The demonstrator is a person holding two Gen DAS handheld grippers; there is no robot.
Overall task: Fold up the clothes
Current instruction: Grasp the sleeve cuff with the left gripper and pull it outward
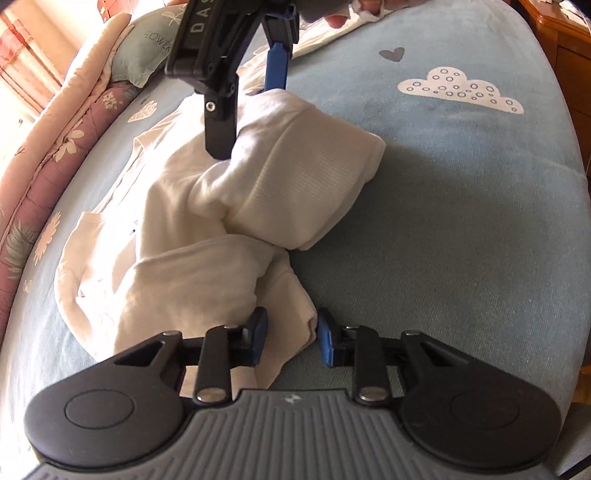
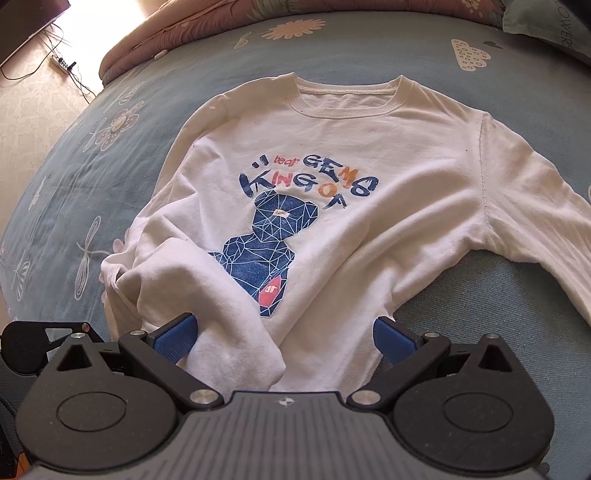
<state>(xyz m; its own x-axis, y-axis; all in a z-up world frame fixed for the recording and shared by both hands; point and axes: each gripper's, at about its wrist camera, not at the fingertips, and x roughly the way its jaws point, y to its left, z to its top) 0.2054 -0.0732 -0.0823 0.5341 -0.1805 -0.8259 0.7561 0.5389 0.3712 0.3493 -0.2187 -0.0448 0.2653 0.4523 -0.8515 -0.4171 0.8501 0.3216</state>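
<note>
A white long-sleeved sweatshirt (image 2: 369, 147) with a blue bear print (image 2: 269, 251) lies face up on the blue bed sheet (image 2: 110, 184). One sleeve is folded across its lower front. The sleeve's end (image 2: 229, 332) lies between the blue pads of my right gripper (image 2: 286, 338), which stands wide open; only the left pad touches cloth. In the left wrist view the right gripper (image 1: 247, 122) hangs over a ribbed, bunched part (image 1: 303, 177) of the sweatshirt. My left gripper (image 1: 291, 338) is nearly closed, both pads against a bunched corner of the sweatshirt (image 1: 288, 317).
A pink floral quilt (image 1: 55, 155) and a green pillow (image 1: 144, 48) border the bed. A wooden cabinet (image 1: 561, 55) stands beyond the bed's far corner. Cables and a power strip (image 2: 62, 62) lie on the floor. A person's fingers (image 1: 336, 18) show above the right gripper.
</note>
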